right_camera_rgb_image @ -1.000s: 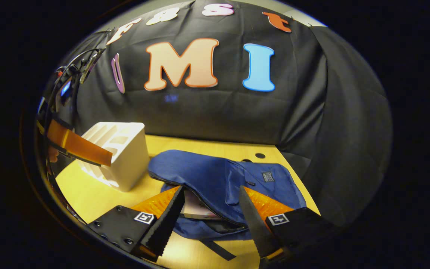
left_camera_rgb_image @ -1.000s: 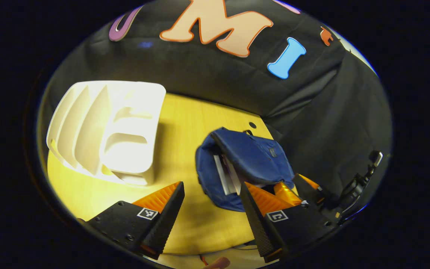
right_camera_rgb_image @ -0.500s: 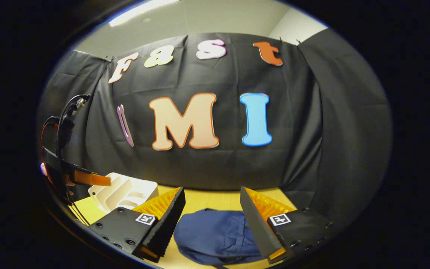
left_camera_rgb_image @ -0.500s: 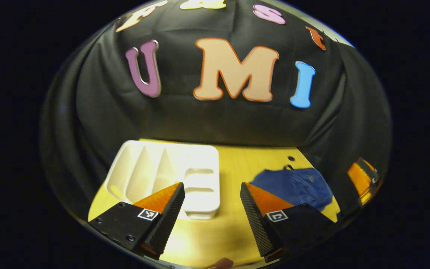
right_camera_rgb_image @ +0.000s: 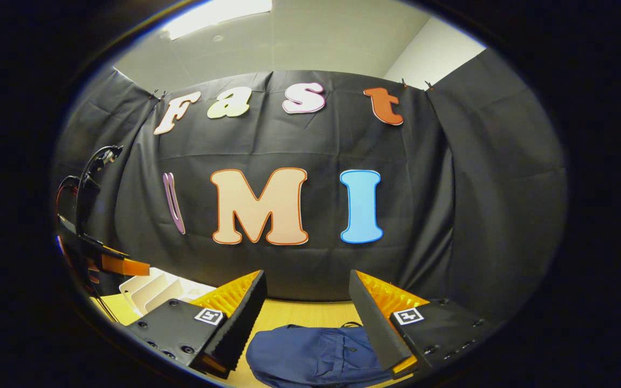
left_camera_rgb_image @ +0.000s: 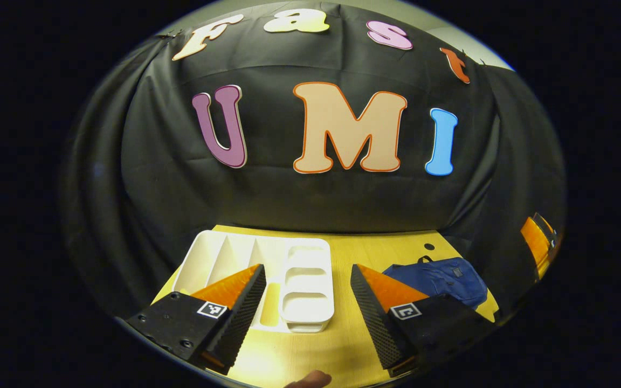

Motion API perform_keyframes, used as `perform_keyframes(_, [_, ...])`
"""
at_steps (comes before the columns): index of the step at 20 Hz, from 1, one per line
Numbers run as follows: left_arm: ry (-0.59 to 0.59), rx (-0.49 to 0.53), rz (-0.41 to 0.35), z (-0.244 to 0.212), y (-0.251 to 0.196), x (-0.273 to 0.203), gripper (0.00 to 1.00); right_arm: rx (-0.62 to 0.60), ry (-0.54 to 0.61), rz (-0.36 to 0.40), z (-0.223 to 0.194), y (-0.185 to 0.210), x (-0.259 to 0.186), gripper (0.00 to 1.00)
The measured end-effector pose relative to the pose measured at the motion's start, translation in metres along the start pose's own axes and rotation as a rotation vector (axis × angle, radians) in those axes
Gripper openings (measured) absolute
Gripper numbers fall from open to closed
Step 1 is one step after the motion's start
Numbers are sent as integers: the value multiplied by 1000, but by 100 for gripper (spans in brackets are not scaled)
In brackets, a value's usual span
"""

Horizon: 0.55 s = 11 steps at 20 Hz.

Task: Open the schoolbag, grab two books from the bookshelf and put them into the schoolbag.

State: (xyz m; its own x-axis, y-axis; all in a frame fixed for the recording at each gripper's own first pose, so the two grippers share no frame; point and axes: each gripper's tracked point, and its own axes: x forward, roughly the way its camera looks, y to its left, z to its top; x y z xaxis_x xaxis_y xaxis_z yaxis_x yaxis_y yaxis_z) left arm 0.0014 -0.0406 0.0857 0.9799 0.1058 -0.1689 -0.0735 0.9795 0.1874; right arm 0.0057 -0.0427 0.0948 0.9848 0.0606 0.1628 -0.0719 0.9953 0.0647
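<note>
With the white plastic slotted bookshelf (left_camera_rgb_image: pixel 267 269) seen bookless and the soft blue fabric schoolbag (right_camera_rgb_image: pixel 310 355) lying below the spread-fingered right gripper (right_camera_rgb_image: pixel 306 318), both the right and the equally spread left gripper (left_camera_rgb_image: pixel 306 310) are best held clear and empty, the task judged finished.

One blue schoolbag (left_camera_rgb_image: pixel 440 277) on one yellow table (left_camera_rgb_image: pixel 343 248). One white bookshelf (left_camera_rgb_image: pixel 267 269), four upright slots and three small trays counted. Two grippers: left (left_camera_rgb_image: pixel 306 293), right (right_camera_rgb_image: pixel 306 302).

No readable text. Square coded markers on left gripper (left_camera_rgb_image: pixel 306 302) fingers and right gripper (right_camera_rgb_image: pixel 307 312) fingers, no legible characters. Small patch on schoolbag (left_camera_rgb_image: pixel 440 279): too small.
</note>
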Motion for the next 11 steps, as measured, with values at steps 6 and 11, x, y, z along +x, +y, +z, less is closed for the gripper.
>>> perform_keyframes(6, [-13,72,-70,7,-10,-1,95,-7,-7,-69,7,-4,-23,95])
perform_keyframes(11, [1,82,-166,4,-23,-2,95,-27,-10,-143,13,-5,-50,96])
